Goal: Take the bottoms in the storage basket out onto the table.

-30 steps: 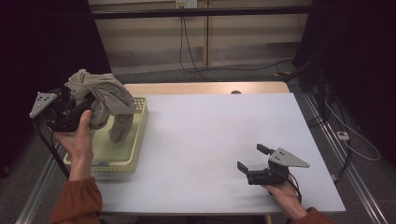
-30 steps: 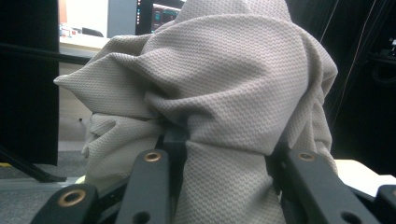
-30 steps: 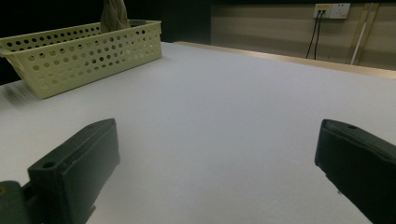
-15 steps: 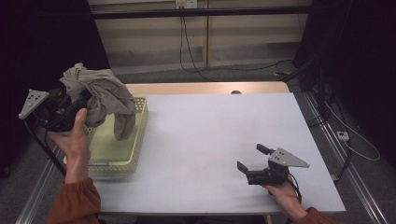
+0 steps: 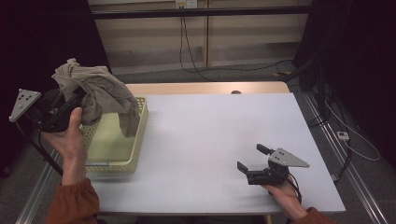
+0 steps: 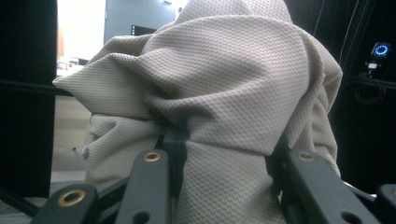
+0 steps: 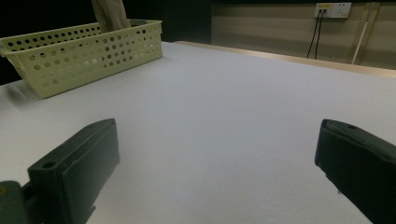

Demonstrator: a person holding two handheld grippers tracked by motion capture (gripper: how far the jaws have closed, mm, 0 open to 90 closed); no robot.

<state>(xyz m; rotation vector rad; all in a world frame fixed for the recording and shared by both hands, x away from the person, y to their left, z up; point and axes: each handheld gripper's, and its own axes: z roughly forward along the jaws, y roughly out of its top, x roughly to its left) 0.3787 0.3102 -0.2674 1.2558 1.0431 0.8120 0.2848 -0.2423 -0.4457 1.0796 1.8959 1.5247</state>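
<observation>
Cloth [image 5: 95,91] hangs from our raised left gripper [image 5: 70,103], clamped on it, at nine o'clock above the basket [image 5: 135,140] — right gripper [image 5: 250,158], jaws apart, rests low on the surface [image 5: 210,130] at four o'clock.

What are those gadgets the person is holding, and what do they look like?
Two hand-held tools. The left gripper and right gripper are black, each topped with a grey three-cornered plate dotted with small holes. Flat black jaws carry brass-ringed screw holes. A dark cable trails from each. The person's sleeves are rust orange.
</observation>
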